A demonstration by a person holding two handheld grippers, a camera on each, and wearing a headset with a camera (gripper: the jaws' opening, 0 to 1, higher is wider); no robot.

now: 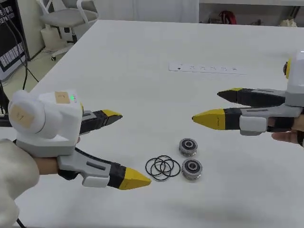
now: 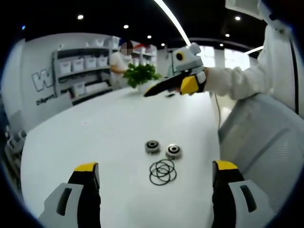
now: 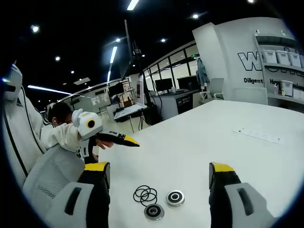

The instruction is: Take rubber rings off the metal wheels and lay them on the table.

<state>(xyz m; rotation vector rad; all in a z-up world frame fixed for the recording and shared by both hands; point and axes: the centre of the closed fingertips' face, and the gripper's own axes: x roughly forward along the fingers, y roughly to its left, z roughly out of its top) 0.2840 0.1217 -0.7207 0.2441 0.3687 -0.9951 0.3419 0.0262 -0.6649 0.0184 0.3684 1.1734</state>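
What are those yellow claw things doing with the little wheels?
A person holds a two-jaw gripper in each hand above a white table. The left gripper and the right gripper are both open and hold nothing. Between them sit two metal wheels, the far wheel and the near wheel. A small pile of black rubber rings lies on the table beside them.

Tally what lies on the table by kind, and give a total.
metal wheels: 2
pile of rubber rings: 1 (the rings overlap too much to count singly)
power strip: 1
Total: 4
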